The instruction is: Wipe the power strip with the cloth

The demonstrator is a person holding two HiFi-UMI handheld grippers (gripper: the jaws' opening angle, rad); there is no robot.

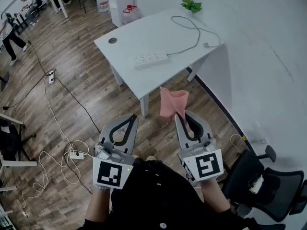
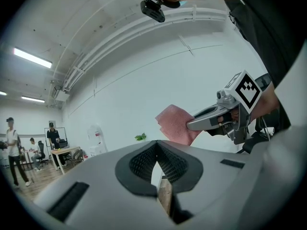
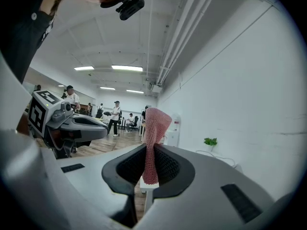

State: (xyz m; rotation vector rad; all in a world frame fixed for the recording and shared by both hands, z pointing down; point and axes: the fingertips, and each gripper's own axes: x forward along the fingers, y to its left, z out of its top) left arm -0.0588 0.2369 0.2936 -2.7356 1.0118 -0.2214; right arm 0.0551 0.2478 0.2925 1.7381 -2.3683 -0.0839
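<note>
Two grippers well short of table (image 1: 125,41) — right gripper (image 1: 184,114) fingers pinch cloth (image 1: 172,101) upright, ready for power strip (image 1: 150,58); left gripper (image 1: 132,117) fingers together, empty.

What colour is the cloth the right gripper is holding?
The cloth is pink, knit-textured; right gripper view shows it best.

The cloth (image 1: 173,102) is pink, power strip (image 1: 150,58) and table (image 1: 144,32) white, plant (image 1: 191,5) green, floor (image 1: 72,66) brown.

White table (image 1: 144,35), power strip (image 1: 150,59) near front edge, grey cable (image 1: 198,32), small plant (image 1: 191,5) at far corner
</note>
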